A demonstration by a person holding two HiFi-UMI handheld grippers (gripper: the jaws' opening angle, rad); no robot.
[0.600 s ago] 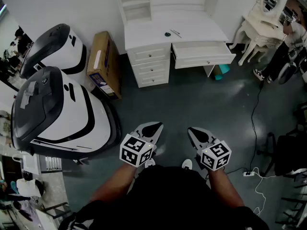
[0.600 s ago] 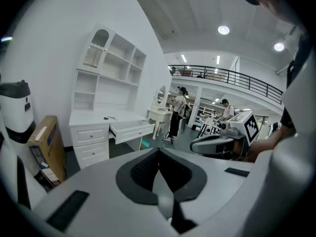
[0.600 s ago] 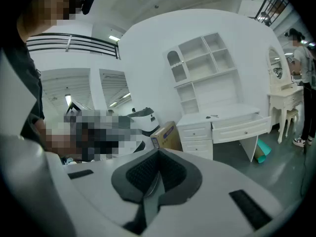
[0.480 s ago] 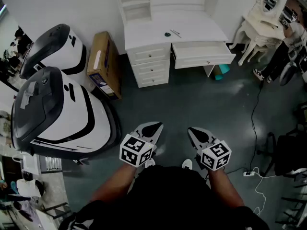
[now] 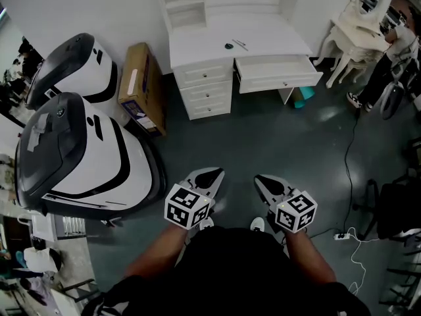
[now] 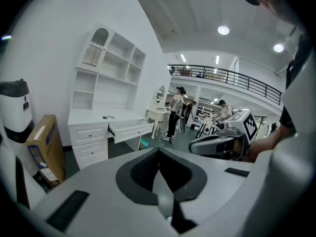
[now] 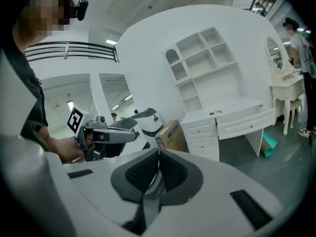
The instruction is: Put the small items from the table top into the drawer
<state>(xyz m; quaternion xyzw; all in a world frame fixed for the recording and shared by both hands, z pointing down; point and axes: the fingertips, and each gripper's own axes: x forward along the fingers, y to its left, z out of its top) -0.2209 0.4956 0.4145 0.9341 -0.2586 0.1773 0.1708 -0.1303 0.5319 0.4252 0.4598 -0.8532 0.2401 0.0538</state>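
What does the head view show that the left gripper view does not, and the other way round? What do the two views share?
Only the head view: the power strip and its white cable on the floor.
Only the left gripper view: the ceiling lights and the balcony railing.
Both: the white desk, its open drawer, the cardboard box and the right gripper, whose jaws are shut.
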